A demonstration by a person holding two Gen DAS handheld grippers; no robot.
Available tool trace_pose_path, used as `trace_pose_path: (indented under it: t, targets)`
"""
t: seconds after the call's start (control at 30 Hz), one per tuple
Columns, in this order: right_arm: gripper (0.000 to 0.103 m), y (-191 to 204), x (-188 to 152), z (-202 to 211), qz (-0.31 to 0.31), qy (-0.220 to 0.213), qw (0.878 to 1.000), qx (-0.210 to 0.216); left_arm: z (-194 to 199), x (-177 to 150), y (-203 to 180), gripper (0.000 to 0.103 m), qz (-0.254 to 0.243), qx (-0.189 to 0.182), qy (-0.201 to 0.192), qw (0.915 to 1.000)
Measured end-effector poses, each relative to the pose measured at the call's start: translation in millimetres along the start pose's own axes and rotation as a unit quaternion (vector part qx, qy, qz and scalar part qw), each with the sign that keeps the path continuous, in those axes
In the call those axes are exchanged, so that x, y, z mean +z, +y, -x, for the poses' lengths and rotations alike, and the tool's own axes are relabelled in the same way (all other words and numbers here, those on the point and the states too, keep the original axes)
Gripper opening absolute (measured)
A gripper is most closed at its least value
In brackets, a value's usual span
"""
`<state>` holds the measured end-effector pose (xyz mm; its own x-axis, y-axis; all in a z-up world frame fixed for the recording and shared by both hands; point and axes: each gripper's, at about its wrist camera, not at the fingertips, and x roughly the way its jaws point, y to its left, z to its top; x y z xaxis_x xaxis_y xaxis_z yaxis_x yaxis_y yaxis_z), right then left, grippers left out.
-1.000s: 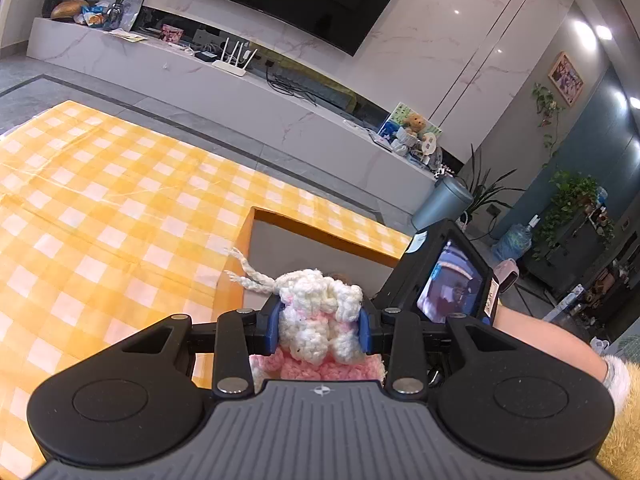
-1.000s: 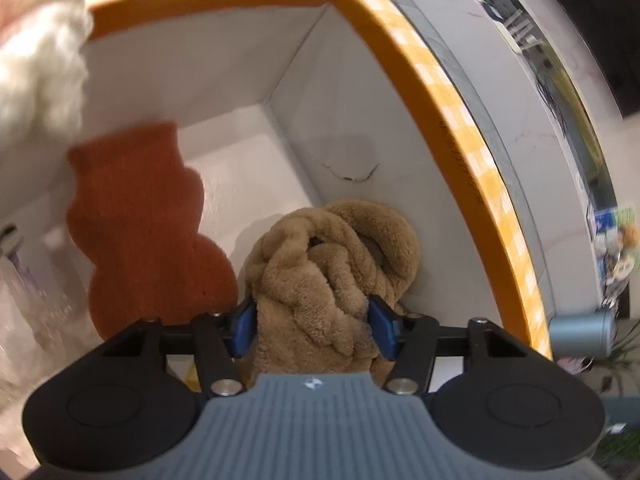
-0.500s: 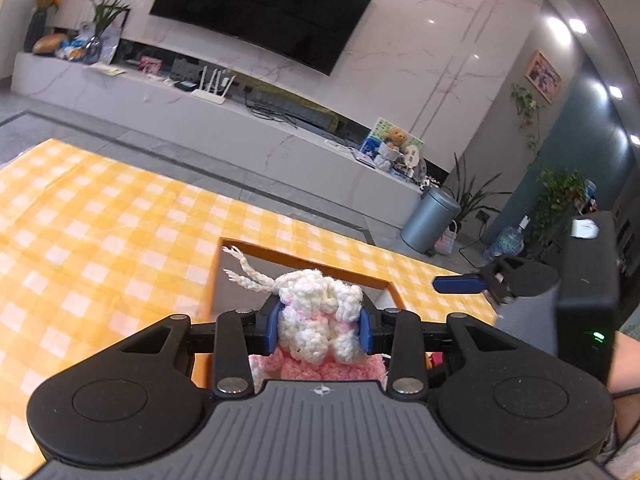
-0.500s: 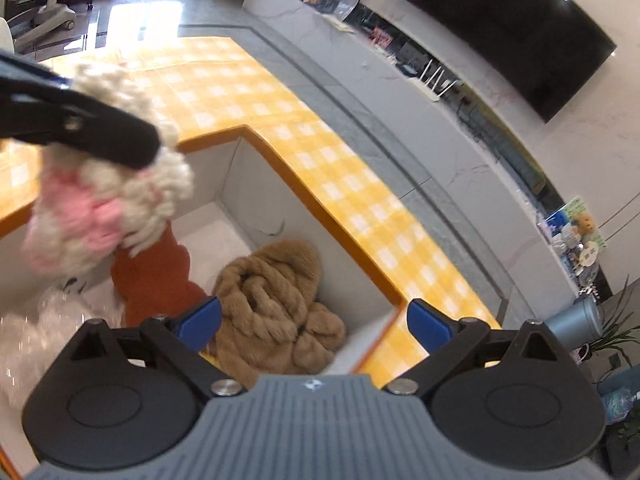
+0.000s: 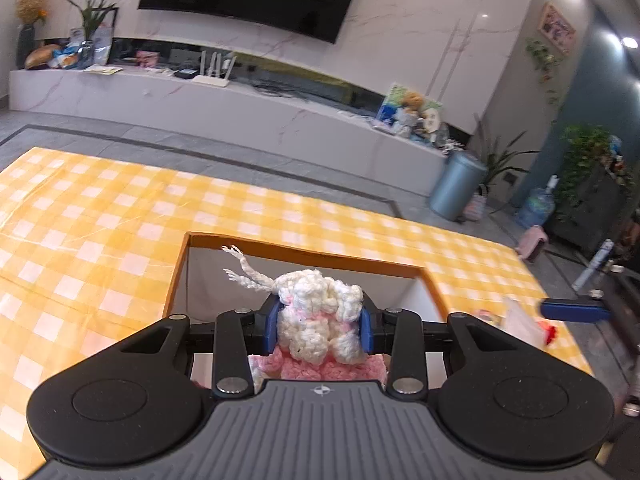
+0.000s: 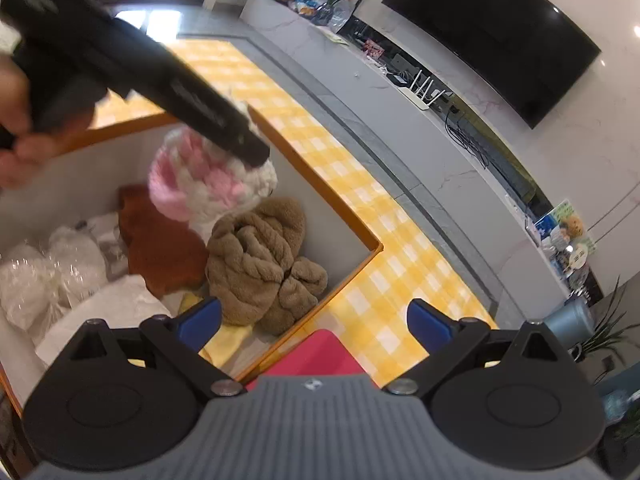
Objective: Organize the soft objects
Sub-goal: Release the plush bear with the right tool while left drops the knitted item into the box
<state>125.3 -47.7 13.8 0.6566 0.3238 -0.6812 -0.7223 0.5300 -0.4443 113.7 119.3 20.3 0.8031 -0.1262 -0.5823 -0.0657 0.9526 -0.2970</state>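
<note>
Left wrist: crocheted toy (image 5: 320, 314) clamped between left tongs (image 5: 320, 326); right tongs (image 6: 314, 320) empty.

The left gripper (image 5: 320, 330) holds a white-and-pink crocheted toy (image 5: 320, 320) between its jaws — above the orange-rimmed box (image 5: 180, 276).

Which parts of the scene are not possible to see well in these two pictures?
- Crochet toy, left wrist view: its lower part is hidden behind the left claw.
- Box floor, left wrist view: hidden by the toy and the claw body.
- Red object, right wrist view: cut off by the open right claw; unidentifiable.
- Left claw, right wrist view: motion-blurred.
- White wrapped items: too unclear to name.
</note>
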Motion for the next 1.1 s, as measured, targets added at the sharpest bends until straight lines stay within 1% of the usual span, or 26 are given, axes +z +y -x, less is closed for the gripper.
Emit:
trace_pose_path:
  t: [0.1,0.17,0.23,0.27,0.3,0.37,0.4,0.47,0.53,0.57,0.67,0.77,0.83,0.9,1.0,1.1]
  targets:
    - [0.097,-3,1,1,-0.023,-0.005,1.0,0.004,-9,-1,1,0.043,-0.001,0.028,0.006,0.9996]
    - [0.097,-3,2,2,-0.03,-0.013,0.999,0.009,-11,-3,1,0.048,-0.008,0.047,0.006,0.9989]
    - [0.097,-3,4,4,-0.037,-0.02,0.999,0.011,-12,-4,-2,0.059,-0.015,0.077,0.008,0.9969]
    - [0.097,-3,5,4,-0.042,-0.023,0.999,0.011,-11,-4,-3,0.068,-0.016,0.089,0.01,0.9959]
    - [0.097,-3,5,3,-0.05,-0.023,0.998,0.011,-10,-4,-4,0.072,-0.013,0.094,0.009,0.9954]
    - [0.097,-3,6,3,-0.066,-0.02,0.998,0.016,-5,-4,-3,0.088,-0.007,0.098,0.001,0.9952]
    - [0.097,-3,6,2,-0.072,-0.021,0.997,0.019,0,-4,-4,0.089,-0.007,0.102,-0.008,0.9947]
    - [0.097,-3,6,2,-0.084,-0.023,0.996,0.026,8,-4,-5,0.091,-0.013,0.117,-0.022,0.9928]
    - [0.097,-4,6,1,-0.093,-0.022,0.995,0.03,11,-1,-7,0.091,-0.015,0.133,-0.021,0.9908]
    - [0.097,-4,6,1,-0.094,-0.021,0.995,0.029,12,0,-9,0.091,-0.013,0.135,-0.017,0.9906]
    - [0.097,-3,7,-1,-0.098,-0.02,0.995,0.023,16,1,-12,0.091,-0.006,0.122,-0.009,0.9925]
    - [0.097,-6,6,-5,-0.119,-0.017,0.992,0.036,19,1,-15,0.091,-0.008,0.115,-0.007,0.9933]
    - [0.097,-9,4,-8,-0.137,-0.012,0.99,0.043,21,0,-19,0.091,-0.009,0.112,0.008,0.9937]
    - [0.097,-13,1,-10,-0.161,-0.011,0.986,0.038,24,-2,-22,0.091,-0.01,0.101,0.019,0.9947]
    - [0.097,-20,-3,-10,-0.188,-0.013,0.981,0.037,31,-4,-29,0.091,-0.019,0.085,0.016,0.9961]
    - [0.097,-28,-8,-5,-0.207,-0.021,0.978,0.033,37,-5,-39,0.091,-0.029,0.082,0.015,0.9961]
